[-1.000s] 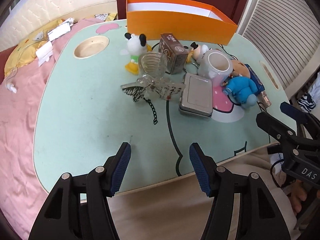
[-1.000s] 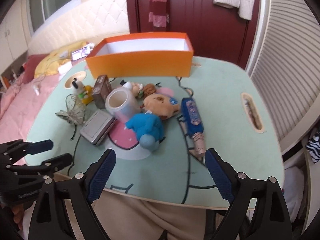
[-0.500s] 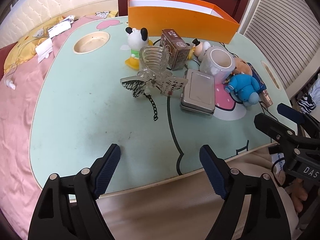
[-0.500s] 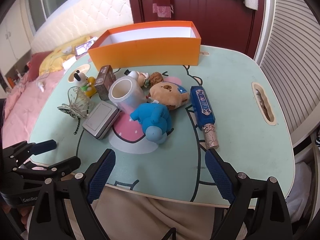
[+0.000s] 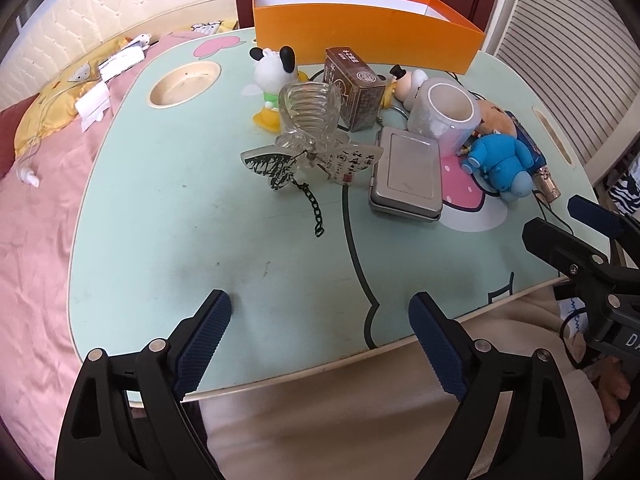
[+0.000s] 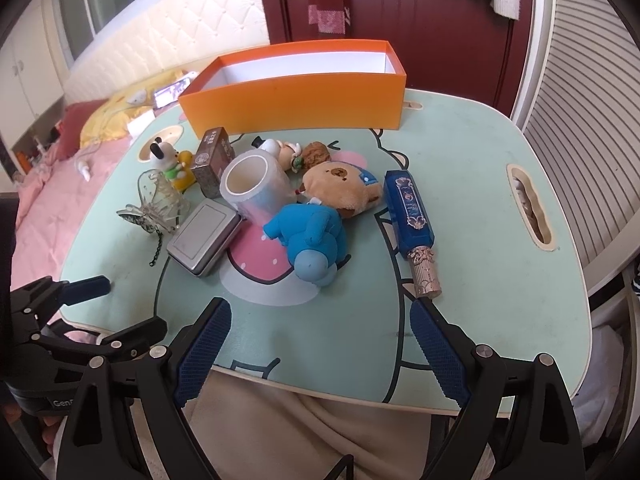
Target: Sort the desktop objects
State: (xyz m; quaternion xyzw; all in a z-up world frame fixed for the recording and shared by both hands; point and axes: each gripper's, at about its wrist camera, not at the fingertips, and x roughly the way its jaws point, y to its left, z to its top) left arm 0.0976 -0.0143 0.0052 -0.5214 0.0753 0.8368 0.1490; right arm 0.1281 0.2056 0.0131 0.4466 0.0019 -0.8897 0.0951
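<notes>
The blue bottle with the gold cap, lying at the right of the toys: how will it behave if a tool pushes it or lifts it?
The blue bottle lies on its side, so it may roll. Its glossy faces look slippery. It is probably rigid.

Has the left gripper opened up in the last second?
Yes. In its own view the left gripper now has its jaws spread much wider, the gap spanning more of the table edge than a second ago.
</notes>
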